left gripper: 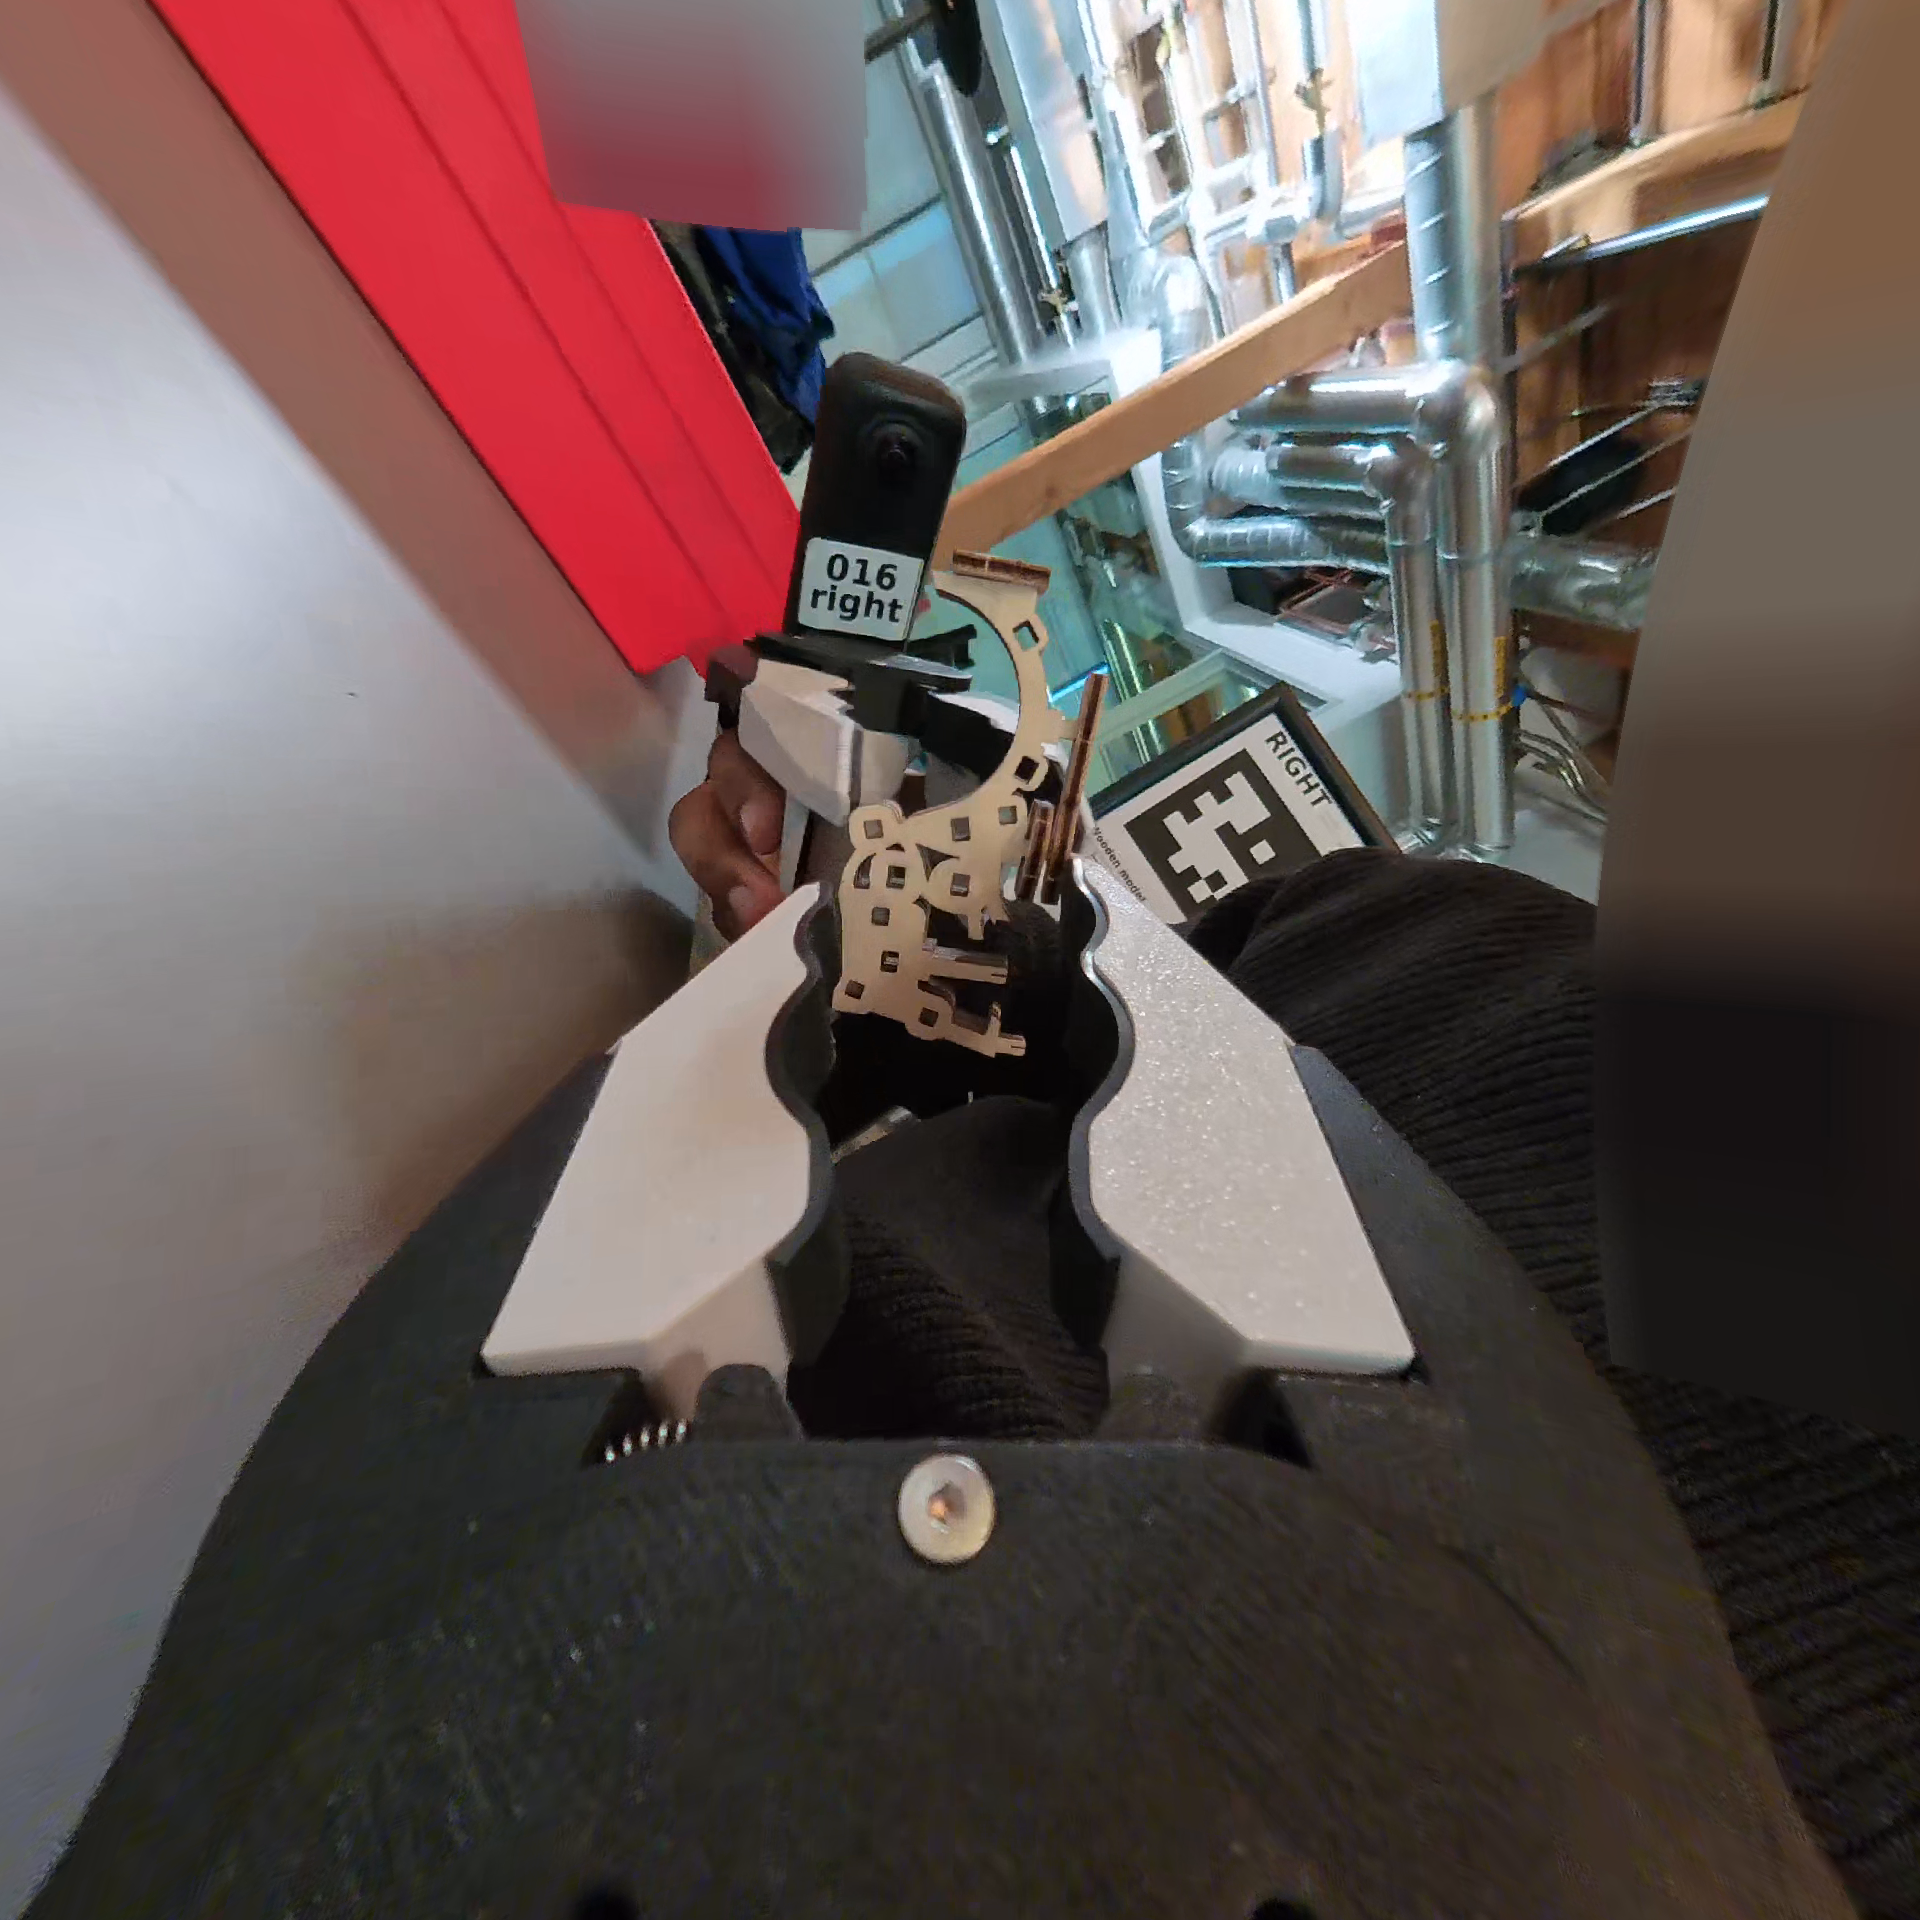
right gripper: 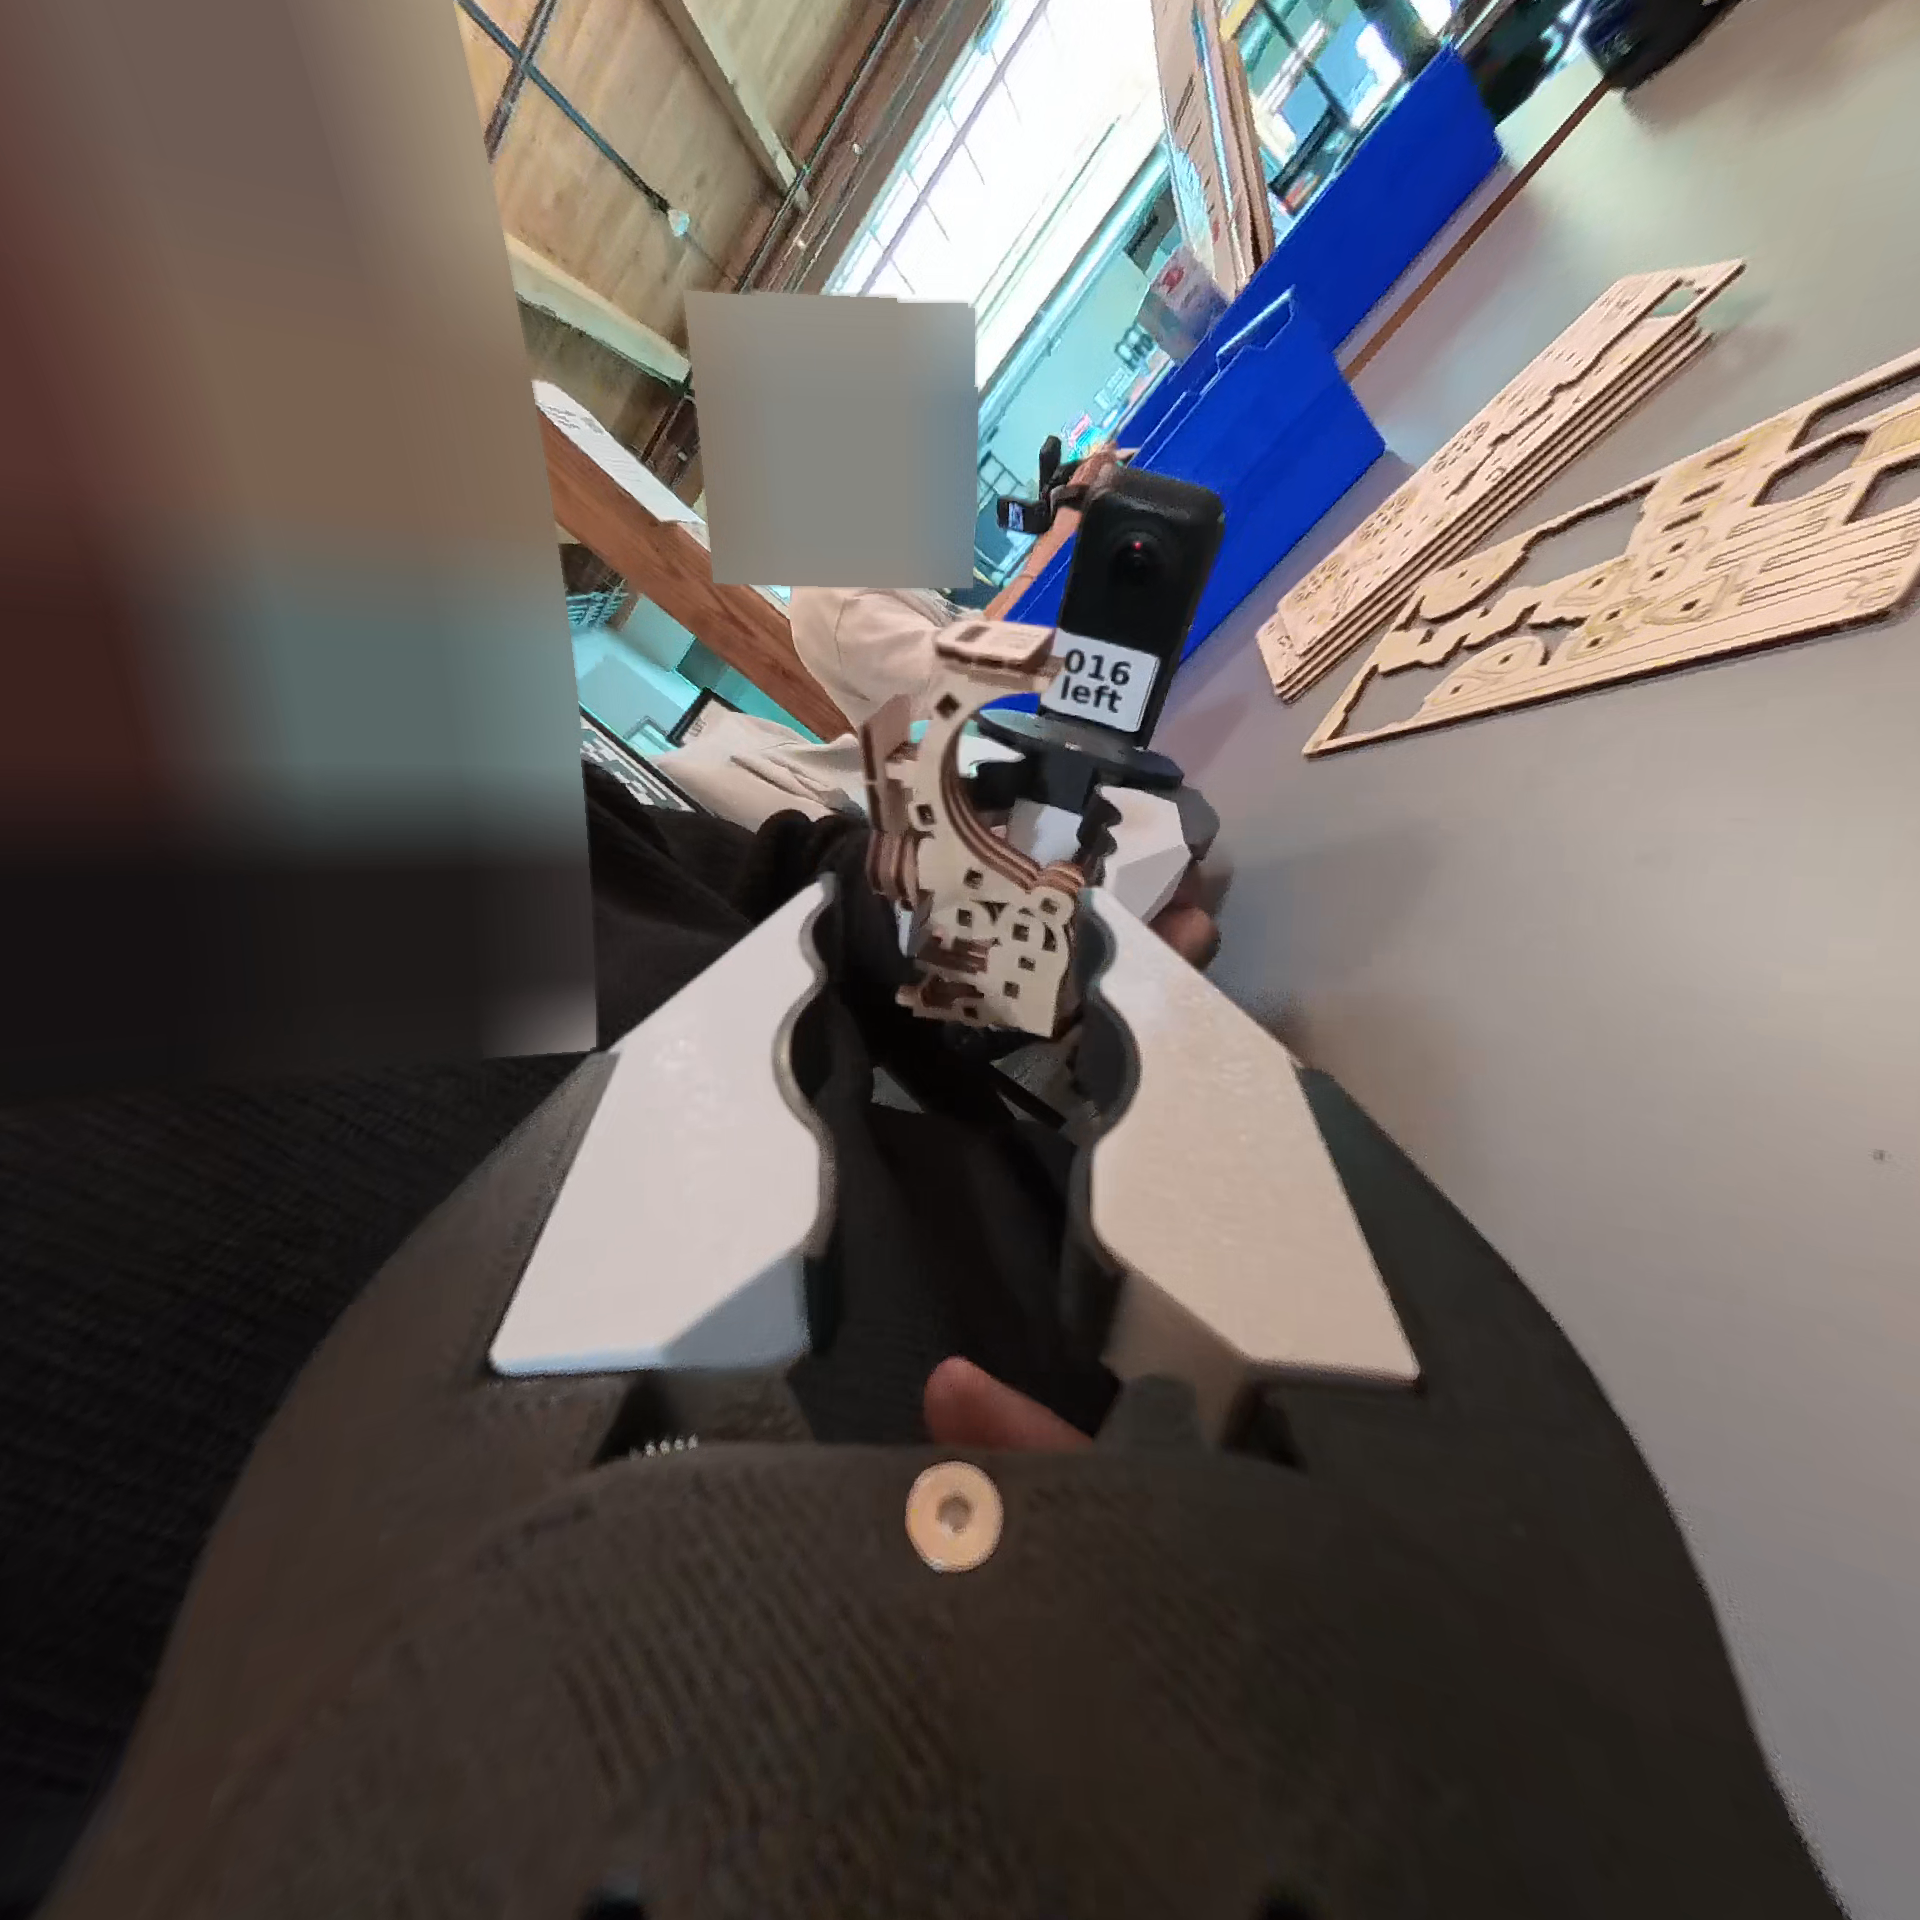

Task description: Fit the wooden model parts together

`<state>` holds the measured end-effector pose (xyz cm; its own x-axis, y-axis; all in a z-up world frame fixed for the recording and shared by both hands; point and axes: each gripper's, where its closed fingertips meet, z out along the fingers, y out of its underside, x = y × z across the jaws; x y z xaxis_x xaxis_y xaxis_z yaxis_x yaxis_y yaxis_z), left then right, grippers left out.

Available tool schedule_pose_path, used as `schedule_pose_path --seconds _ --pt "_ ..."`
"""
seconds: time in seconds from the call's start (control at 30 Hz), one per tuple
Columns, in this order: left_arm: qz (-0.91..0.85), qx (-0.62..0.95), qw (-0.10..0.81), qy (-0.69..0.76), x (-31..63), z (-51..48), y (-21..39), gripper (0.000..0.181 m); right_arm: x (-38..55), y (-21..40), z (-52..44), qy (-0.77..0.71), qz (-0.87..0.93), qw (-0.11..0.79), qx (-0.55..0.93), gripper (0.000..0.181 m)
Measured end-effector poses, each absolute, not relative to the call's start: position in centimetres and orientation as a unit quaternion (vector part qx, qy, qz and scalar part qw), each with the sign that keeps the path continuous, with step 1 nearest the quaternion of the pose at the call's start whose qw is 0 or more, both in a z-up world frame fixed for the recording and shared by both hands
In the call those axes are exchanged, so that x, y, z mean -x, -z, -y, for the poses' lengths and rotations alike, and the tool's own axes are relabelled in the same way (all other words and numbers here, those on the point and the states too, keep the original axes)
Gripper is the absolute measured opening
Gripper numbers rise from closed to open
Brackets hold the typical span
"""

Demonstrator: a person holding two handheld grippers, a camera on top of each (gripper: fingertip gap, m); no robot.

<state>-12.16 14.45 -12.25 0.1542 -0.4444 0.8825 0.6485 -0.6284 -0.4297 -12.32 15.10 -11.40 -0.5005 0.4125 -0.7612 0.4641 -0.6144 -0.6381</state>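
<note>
Left gripper [left gripper: 948,925] and right gripper [right gripper: 956,935] (facing) around wooden model [left gripper: 940,883]

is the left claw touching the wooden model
Cannot tell. In the left wrist view the wooden model sits between the left claw fingertips, its edge overlapping the left finger, but no contact or gap shows plainly.
</note>
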Motion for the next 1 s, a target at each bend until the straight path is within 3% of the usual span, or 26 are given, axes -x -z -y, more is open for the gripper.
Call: schedule_pose_path --seconds 0.2,0.3,0.4,1.0 --pt "0.083 0.642 0.431 0.628 12.1 -14.7 12.4 0.042 12.7 11.9 -15.2 0.735 -0.446 -0.004 -0.512 0.04" --pt "0.083 0.649 0.431 0.621 12.0 -14.9 12.7 0.041 12.6 12.2 -14.5 0.727 -0.46 0.003 -0.509 0.05" --pt "0.081 0.647 0.431 0.624 11.8 -14.8 12.6 0.042 12.7 12.2 -14.5 0.726 -0.459 0.004 -0.513 0.042" --pt "0.075 0.647 0.427 0.627 11.5 -14.6 12.9 0.041 12.5 12.7 -14.4 0.719 -0.465 0.037 -0.515 0.038"
